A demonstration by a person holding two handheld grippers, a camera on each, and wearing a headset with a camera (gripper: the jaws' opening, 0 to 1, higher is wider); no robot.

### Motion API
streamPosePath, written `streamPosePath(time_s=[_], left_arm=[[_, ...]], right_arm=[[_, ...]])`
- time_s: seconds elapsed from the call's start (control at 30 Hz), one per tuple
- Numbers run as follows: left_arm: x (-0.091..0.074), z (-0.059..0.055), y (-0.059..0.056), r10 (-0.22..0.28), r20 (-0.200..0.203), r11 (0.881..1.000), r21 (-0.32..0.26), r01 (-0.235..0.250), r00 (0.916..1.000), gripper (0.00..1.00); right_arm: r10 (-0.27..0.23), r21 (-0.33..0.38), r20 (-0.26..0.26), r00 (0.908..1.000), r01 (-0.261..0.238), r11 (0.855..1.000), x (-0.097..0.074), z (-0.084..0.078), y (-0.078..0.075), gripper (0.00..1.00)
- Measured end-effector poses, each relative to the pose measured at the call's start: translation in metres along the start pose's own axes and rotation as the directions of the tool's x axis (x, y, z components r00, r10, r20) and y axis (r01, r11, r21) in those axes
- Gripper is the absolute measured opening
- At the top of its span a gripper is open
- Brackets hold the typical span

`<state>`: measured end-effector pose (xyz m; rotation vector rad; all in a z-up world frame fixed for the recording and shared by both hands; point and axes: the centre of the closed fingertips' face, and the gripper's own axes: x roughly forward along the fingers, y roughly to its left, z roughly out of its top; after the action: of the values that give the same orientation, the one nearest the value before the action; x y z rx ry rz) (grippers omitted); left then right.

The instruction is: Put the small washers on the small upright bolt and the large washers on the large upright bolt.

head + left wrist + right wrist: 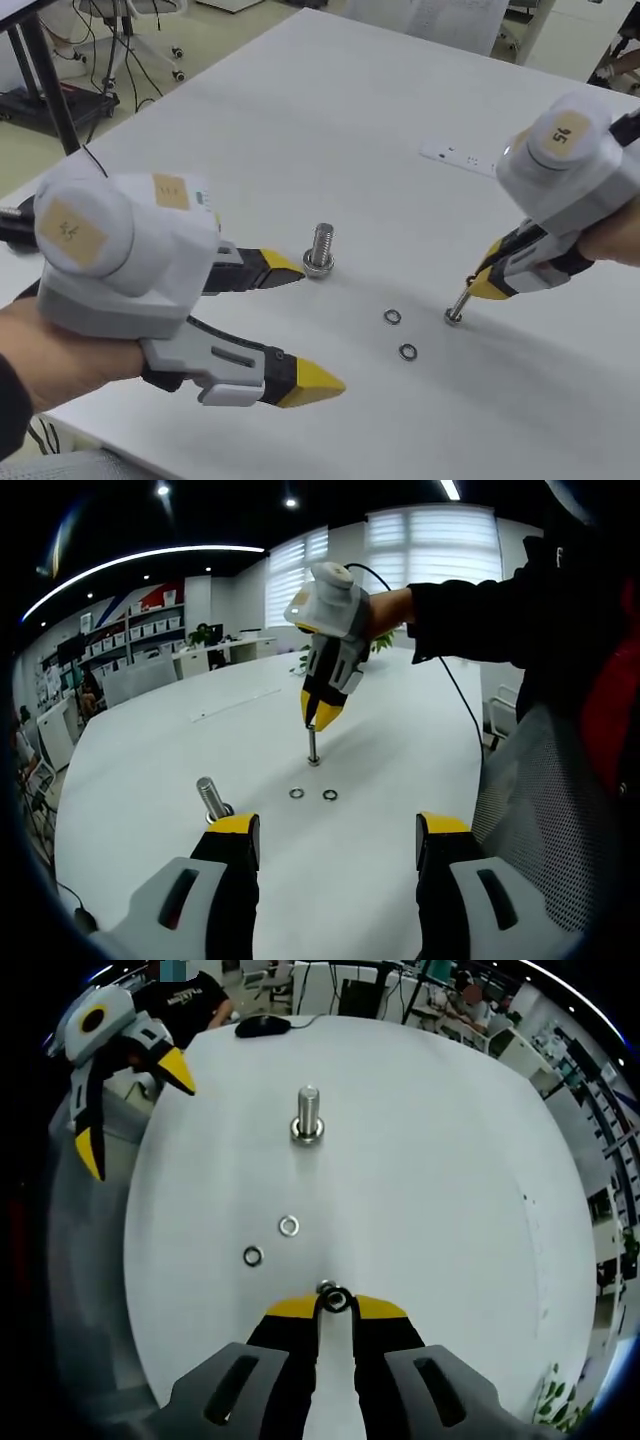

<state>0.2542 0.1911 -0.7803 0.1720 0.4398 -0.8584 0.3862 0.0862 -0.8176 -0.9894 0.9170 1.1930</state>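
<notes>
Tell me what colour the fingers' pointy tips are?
Bright yellow, on black fingers; clearest in the left gripper view.

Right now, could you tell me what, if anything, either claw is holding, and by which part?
The right claw pinches a small washer by its rim over the small bolt; the left claw is open and empty.

Bright overhead lighting, soft shadows, fisheye-warped edges

White table (380, 110) in open office; blinds on windows (430, 545), 2 ceiling spots (164, 490), wall shelves (140, 630), chair (145, 45), pale floor (220, 40).
</notes>
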Motion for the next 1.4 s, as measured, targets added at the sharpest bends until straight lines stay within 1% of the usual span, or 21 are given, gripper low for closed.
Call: streamPosePath(time_s=[0.1, 0.27, 0.37, 0.57, 0.63, 0.93, 1.07, 1.27, 1.4], left_arm=[[0.001, 0.001, -0.001, -0.002, -0.011, 1.0, 0.016, 0.002, 0.9999, 0.63], [0.0, 0.006, 0.0, -0.011, -0.007, 0.999, 0.031, 0.011, 0.9999, 0.63], [-0.001, 0.008, 0.004, -0.013, -0.005, 0.999, 0.032, 0.013, 0.9999, 0.63], [-0.002, 0.006, 0.01, -0.019, -0.01, 0.999, 0.032, 0.019, 0.9998, 0.63], [-0.002, 0.006, 0.012, -0.024, -0.003, 0.999, 0.023, 0.024, 0.9997, 0.63], [0.001, 0.008, 0.025, -0.031, 0.006, 0.999, 0.026, 0.031, 0.9995, 0.63], [0.003, 0.009, 0.03, -0.028, 0.021, 1.0, 0.014, 0.028, 0.9994, 0.63], [0.008, 0.011, 0.03, -0.031, 0.044, 0.999, -0.006, 0.031, 0.9985, 0.63], [0.011, 0.01, 0.028, -0.036, 0.047, 0.999, -0.015, 0.036, 0.9983, 0.63]], right_arm=[[0.006, 0.003, -0.001, 1.0, -0.006, 1.0, 0.001, 0.0, 0.0, 0.13], [0.009, 0.0, -0.001, 1.0, -0.009, 1.0, 0.003, 0.001, -0.001, 0.13], [0.014, 0.003, -0.004, 0.9999, -0.014, 1.0, 0.005, 0.0, -0.002, 0.13], [0.024, 0.006, -0.009, 0.9997, -0.024, 1.0, 0.01, -0.002, -0.003, 0.13], [0.027, 0.007, -0.012, 0.9996, -0.027, 1.0, 0.012, -0.003, -0.003, 0.13], [0.038, 0.016, -0.015, 0.9992, -0.037, 0.999, 0.02, -0.006, -0.004, 0.13], [0.043, 0.022, -0.018, 0.9989, -0.042, 0.999, 0.024, -0.007, -0.005, 0.13], [0.049, 0.019, -0.028, 0.9984, -0.048, 0.999, 0.032, -0.008, -0.004, 0.13], [0.055, 0.023, -0.028, 0.9981, -0.055, 0.998, 0.036, -0.009, -0.002, 0.13]])
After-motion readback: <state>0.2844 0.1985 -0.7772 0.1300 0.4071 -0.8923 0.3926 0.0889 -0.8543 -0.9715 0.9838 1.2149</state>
